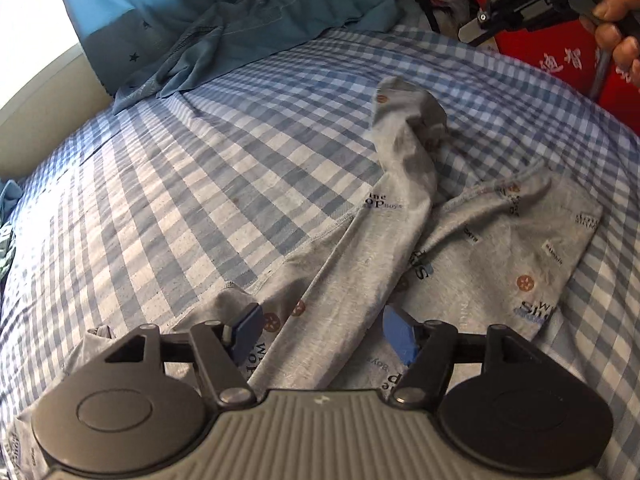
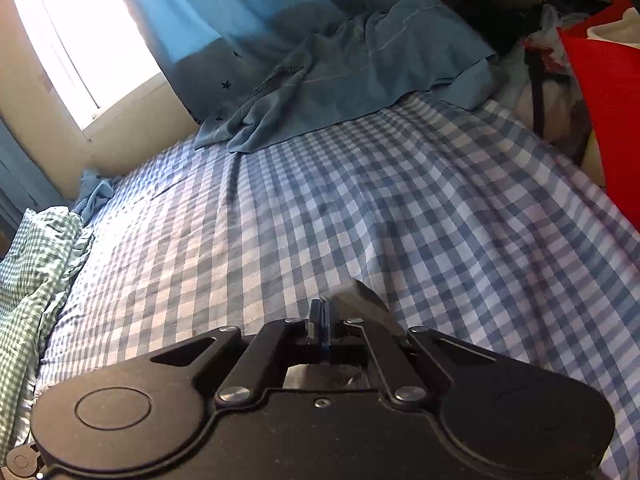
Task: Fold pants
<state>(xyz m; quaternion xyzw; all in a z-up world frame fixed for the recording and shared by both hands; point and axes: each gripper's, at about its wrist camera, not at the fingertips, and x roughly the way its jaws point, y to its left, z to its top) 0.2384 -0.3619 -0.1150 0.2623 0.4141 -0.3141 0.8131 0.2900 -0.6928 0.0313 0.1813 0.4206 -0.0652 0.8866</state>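
Note:
Grey printed pants (image 1: 472,248) lie crumpled on the blue checked bed sheet (image 1: 200,184). One leg (image 1: 404,136) runs up the bed and is lifted at its far end. My left gripper (image 1: 324,330) is open, low over the pants, with a twisted strip of the fabric between its blue pads (image 1: 246,326). My right gripper (image 2: 320,316) is shut on a grey fold of the pants (image 2: 360,300) and holds it above the sheet. The right gripper's body (image 1: 520,0) and the hand holding it show at the top right of the left wrist view.
A blue-grey cloth (image 2: 340,76) lies bunched at the head of the bed under a blue star curtain (image 2: 240,8). A green checked quilt (image 2: 32,272) sits at the left edge. A red box (image 2: 600,112) and bags stand at the right.

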